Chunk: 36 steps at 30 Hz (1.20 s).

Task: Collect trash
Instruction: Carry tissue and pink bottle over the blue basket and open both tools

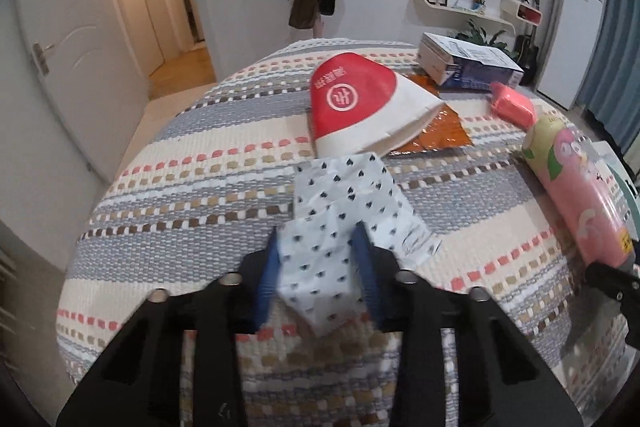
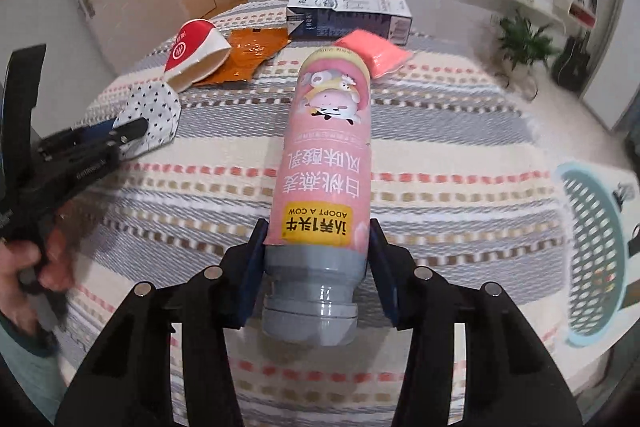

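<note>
Right wrist: pink bottle [image 2: 320, 163] (grey-capped).

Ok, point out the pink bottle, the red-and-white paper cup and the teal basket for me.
pink bottle [image 2: 324, 163]: right wrist view, on the label mid-body.
red-and-white paper cup [image 1: 352, 95]: left wrist view, on the red band.
teal basket [image 2: 592, 247]: right wrist view, on its latticed wall.

Teal basket [image 2: 592, 247] blurred and cut by the right edge — orange wrapper [image 1: 432, 131] half under the paper cup [image 1: 360, 107].
</note>
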Each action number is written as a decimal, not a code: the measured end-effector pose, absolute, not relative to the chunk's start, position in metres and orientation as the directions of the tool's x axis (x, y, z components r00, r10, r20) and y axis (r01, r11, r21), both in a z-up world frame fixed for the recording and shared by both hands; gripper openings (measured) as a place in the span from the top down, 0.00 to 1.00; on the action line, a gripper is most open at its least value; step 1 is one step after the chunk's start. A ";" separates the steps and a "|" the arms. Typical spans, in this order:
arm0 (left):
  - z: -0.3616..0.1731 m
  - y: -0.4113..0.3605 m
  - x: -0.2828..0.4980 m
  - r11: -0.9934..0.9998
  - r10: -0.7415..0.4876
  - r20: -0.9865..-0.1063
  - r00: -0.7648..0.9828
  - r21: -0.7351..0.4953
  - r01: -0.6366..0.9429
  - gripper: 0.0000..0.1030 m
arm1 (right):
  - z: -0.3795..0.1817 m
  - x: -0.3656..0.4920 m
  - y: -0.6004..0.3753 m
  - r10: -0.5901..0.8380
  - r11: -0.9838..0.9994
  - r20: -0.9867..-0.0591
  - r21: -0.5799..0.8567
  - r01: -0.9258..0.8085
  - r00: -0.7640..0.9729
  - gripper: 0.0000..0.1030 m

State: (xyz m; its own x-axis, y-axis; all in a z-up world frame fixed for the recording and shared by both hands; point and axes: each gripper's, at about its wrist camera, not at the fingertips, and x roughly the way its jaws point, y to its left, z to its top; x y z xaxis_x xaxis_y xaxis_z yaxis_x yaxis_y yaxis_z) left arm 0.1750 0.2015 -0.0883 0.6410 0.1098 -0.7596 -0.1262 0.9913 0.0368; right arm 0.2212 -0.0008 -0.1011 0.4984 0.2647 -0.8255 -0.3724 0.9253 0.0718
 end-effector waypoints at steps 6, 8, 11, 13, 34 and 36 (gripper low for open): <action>-0.086 0.201 0.157 0.994 0.001 -0.754 0.657 -0.070 -0.082 0.90 | -0.100 0.224 -0.016 0.269 0.929 -0.819 0.082 -0.360 0.507 0.56; -0.087 0.201 0.150 0.991 -0.033 -0.749 0.662 -0.110 -0.074 0.92 | -0.098 0.228 -0.017 0.262 0.934 -0.813 0.077 -0.350 0.520 0.56; -0.084 0.201 0.137 0.980 -0.106 -0.731 0.674 -0.193 -0.056 0.93 | -0.094 0.237 -0.018 0.285 0.934 -0.806 0.112 -0.338 0.518 0.52; -0.080 0.201 0.127 0.972 -0.141 -0.713 0.686 -0.231 -0.041 0.93 | -0.093 0.241 -0.018 0.286 0.936 -0.804 0.118 -0.331 0.521 0.51; -0.014 0.112 0.128 0.962 -0.258 -0.574 0.777 -0.224 0.154 0.93 | -0.057 0.237 -0.079 0.312 0.947 -0.719 0.183 -0.264 0.621 0.57; -0.005 0.092 0.135 0.959 -0.275 -0.561 0.781 -0.215 0.184 0.93 | -0.048 0.236 -0.095 0.300 0.953 -0.702 0.184 -0.243 0.646 0.57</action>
